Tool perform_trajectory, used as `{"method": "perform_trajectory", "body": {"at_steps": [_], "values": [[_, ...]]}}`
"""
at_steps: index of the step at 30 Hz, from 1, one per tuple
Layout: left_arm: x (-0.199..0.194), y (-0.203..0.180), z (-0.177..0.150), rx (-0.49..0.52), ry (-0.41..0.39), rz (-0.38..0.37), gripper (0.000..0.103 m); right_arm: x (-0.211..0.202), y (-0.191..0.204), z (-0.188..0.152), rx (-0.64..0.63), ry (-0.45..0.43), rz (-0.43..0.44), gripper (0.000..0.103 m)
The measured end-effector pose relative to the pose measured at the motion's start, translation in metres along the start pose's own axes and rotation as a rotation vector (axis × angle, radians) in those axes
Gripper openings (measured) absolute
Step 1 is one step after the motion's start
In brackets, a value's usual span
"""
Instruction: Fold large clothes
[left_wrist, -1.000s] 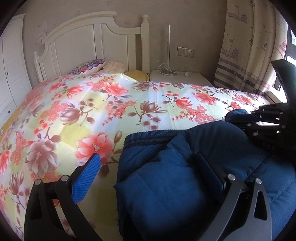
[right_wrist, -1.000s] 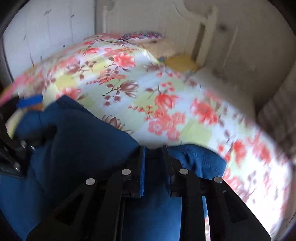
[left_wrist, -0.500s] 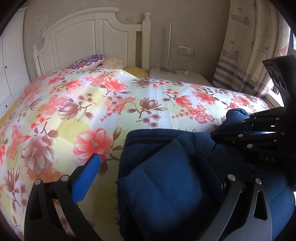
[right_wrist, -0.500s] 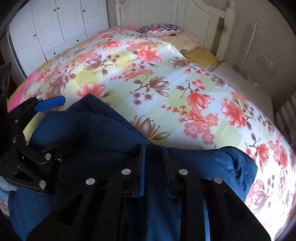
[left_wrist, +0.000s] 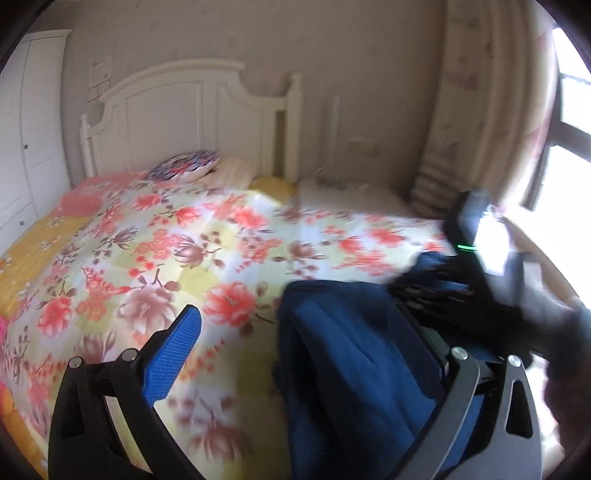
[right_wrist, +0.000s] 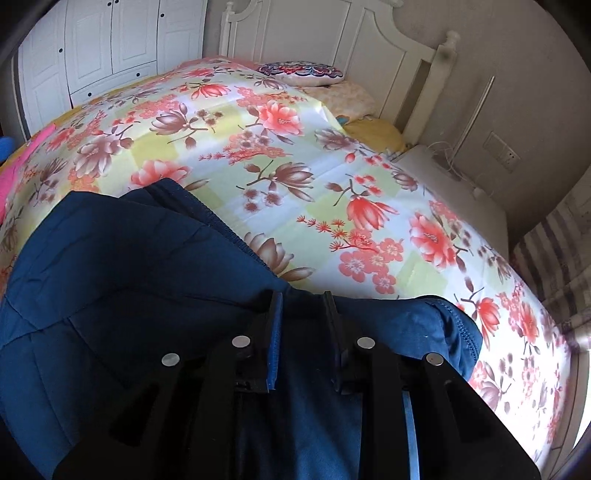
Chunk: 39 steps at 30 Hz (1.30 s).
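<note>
Blue padded jacket (right_wrist: 155, 280) lies bunched on the flowered bedspread (right_wrist: 258, 147); in the right wrist view it fills the lower left and centre of the frame, ribbed hem running diagonally toward the middle, a zipped edge at lower right; in the left wrist view it sits lower right of centre, a fold rising as a steep ridge; that view is smeared by motion.

Right gripper (right_wrist: 303, 317): jaws narrow, clamped on a thickness of jacket cloth at bottom centre of its own frame; blue pad visible on the left finger; cloth fills the gap between the two fingers. In the left wrist view the same gripper shows as a dark blurred mass at right, a green light on its body.

Left gripper (left_wrist: 306, 339): jaws wide; blue-padded finger (left_wrist: 173, 354) stands clear over the bedspread at lower left; the other finger is against the jacket fold at lower right, its pad hidden by cloth; cannot tell whether it presses on the fabric; nothing clamped.

Outward: bedspread covers most of the bed; patterned cushion (right_wrist: 303, 70) at upper centre, by the white headboard (right_wrist: 332, 40); yellow pillow (right_wrist: 373, 133) just beside the bedspread's corner; white wardrobe (right_wrist: 110, 44) upper left; nightstand (right_wrist: 443, 184) at right with cables; striped curtain (right_wrist: 554, 251) at the far right edge; window bright at upper right of the left wrist view.
</note>
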<state>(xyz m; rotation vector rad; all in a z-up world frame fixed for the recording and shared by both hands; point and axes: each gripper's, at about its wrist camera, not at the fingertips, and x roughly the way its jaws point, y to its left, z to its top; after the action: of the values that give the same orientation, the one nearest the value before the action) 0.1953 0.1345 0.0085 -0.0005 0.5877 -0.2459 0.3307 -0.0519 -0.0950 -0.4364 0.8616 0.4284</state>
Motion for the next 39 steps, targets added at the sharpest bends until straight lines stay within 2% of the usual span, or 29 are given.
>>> {"method": "perform_trajectory", "body": {"at_steps": [3, 4, 6, 7, 8, 9, 10, 11, 14, 16, 18, 19, 20, 23, 25, 27, 29, 31, 33, 34, 37, 38, 39], "values": [[-0.028, -0.016, -0.029, 0.032, 0.021, -0.103, 0.101, -0.001, 0.002, 0.000, -0.003, -0.006, -0.026, 0.026], [-0.028, -0.024, -0.042, 0.059, 0.039, -0.101, 0.101, -0.001, 0.002, 0.000, -0.006, -0.008, -0.033, 0.026], [-0.003, -0.039, -0.075, 0.152, 0.135, -0.018, 0.101, -0.003, 0.004, 0.001, -0.014, -0.012, -0.049, 0.026], [0.007, -0.038, -0.089, 0.129, 0.141, -0.037, 0.101, -0.007, 0.004, 0.002, -0.019, -0.019, -0.055, 0.026], [0.011, -0.027, -0.096, 0.051, 0.136, -0.086, 0.101, -0.014, 0.005, 0.003, -0.027, -0.026, -0.072, 0.026], [0.017, -0.014, -0.101, -0.047, 0.173, -0.151, 0.101, -0.022, 0.006, 0.003, -0.030, -0.034, -0.077, 0.026], [0.019, -0.009, -0.102, -0.079, 0.189, -0.178, 0.101, -0.033, 0.007, 0.003, -0.027, -0.048, -0.069, 0.026], [0.018, -0.010, -0.101, -0.065, 0.190, -0.179, 0.101, -0.050, 0.007, 0.002, -0.013, -0.080, -0.031, 0.026], [0.013, -0.021, -0.099, 0.003, 0.172, -0.129, 0.101, -0.096, 0.014, -0.005, 0.010, -0.165, 0.089, 0.026], [0.012, -0.022, -0.100, 0.001, 0.170, -0.123, 0.101, -0.107, 0.027, -0.014, -0.032, -0.166, 0.119, 0.027], [0.014, -0.020, -0.102, -0.020, 0.172, -0.133, 0.101, -0.086, 0.052, -0.029, -0.125, -0.059, 0.127, 0.029], [0.015, -0.017, -0.100, -0.026, 0.175, -0.135, 0.101, -0.075, 0.061, -0.035, -0.148, -0.041, 0.093, 0.029], [0.015, -0.016, -0.100, -0.028, 0.177, -0.132, 0.101, -0.070, 0.065, -0.040, -0.145, -0.066, 0.068, 0.029], [0.017, -0.016, -0.100, -0.020, 0.181, -0.116, 0.101, -0.073, 0.056, -0.039, -0.099, -0.073, 0.099, 0.029], [0.017, -0.016, -0.100, -0.020, 0.184, -0.116, 0.101, -0.079, 0.057, -0.041, -0.093, -0.091, 0.073, 0.029], [0.017, -0.016, -0.100, -0.022, 0.184, -0.116, 0.101, -0.099, 0.061, -0.045, -0.073, -0.128, 0.046, 0.029], [0.019, -0.014, -0.100, -0.038, 0.187, -0.129, 0.101, -0.123, 0.067, -0.053, -0.079, -0.199, 0.087, 0.030], [0.017, -0.013, -0.101, -0.050, 0.188, -0.139, 0.101, -0.130, 0.071, -0.062, -0.081, -0.216, 0.095, 0.036], [0.018, -0.011, -0.101, -0.064, 0.189, -0.149, 0.101, -0.111, 0.085, -0.076, -0.119, -0.135, 0.074, 0.042], [0.018, -0.010, -0.102, -0.072, 0.198, -0.160, 0.101, -0.111, 0.088, -0.082, -0.130, -0.160, 0.053, 0.042], [0.019, 0.005, -0.103, -0.170, 0.224, -0.238, 0.101, -0.130, 0.072, -0.089, -0.031, -0.186, 0.131, 0.046], [0.020, 0.012, -0.102, -0.214, 0.240, -0.276, 0.101, -0.142, 0.062, -0.097, 0.033, -0.218, 0.175, 0.054], [0.020, 0.021, -0.102, -0.271, 0.265, -0.327, 0.101, -0.151, 0.054, -0.104, 0.081, -0.242, 0.201, 0.073]]}}
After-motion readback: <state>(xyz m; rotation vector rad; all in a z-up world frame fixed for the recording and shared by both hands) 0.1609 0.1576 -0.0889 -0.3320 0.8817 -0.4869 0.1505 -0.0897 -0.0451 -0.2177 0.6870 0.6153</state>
